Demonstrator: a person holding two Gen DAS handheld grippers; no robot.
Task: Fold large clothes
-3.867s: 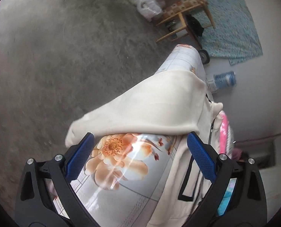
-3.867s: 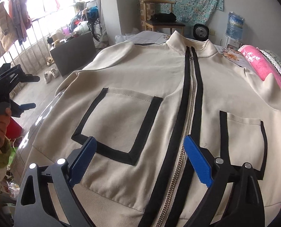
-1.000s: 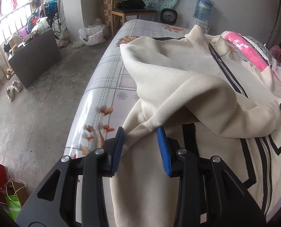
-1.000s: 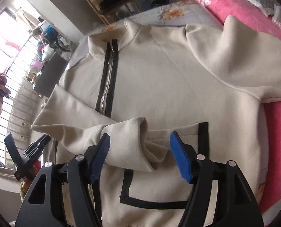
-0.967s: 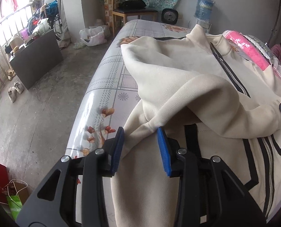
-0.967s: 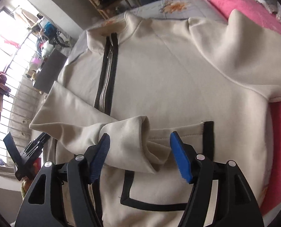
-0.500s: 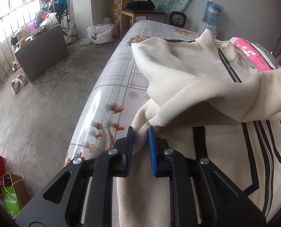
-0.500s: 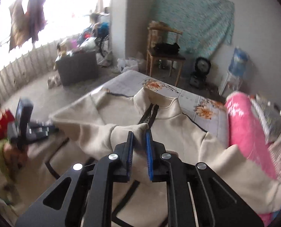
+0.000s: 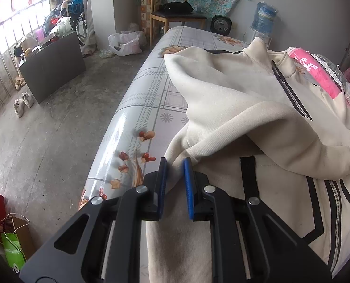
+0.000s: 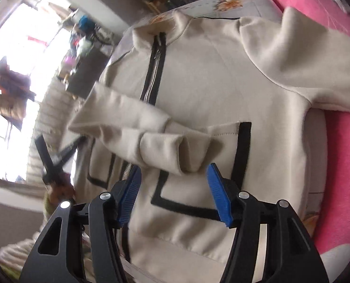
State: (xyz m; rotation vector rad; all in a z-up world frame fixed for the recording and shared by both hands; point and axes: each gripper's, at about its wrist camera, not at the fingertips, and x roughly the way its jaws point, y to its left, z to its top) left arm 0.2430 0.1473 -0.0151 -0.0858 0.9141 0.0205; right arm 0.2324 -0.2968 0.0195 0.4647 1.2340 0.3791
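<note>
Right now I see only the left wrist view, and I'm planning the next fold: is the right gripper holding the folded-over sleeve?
Observer: No. The right gripper has its fingers apart and opening. The sleeve cuff of the cream zip-up jacket lies just beyond them, unpressed.
Operator: Where does that cuff rest?
Observer: On the jacket's front, past the zip, at the top of the black-trimmed pocket.
Operator: And the other sleeve?
Observer: The other sleeve lies unfolded, spread out onto the pink blanket.
</note>
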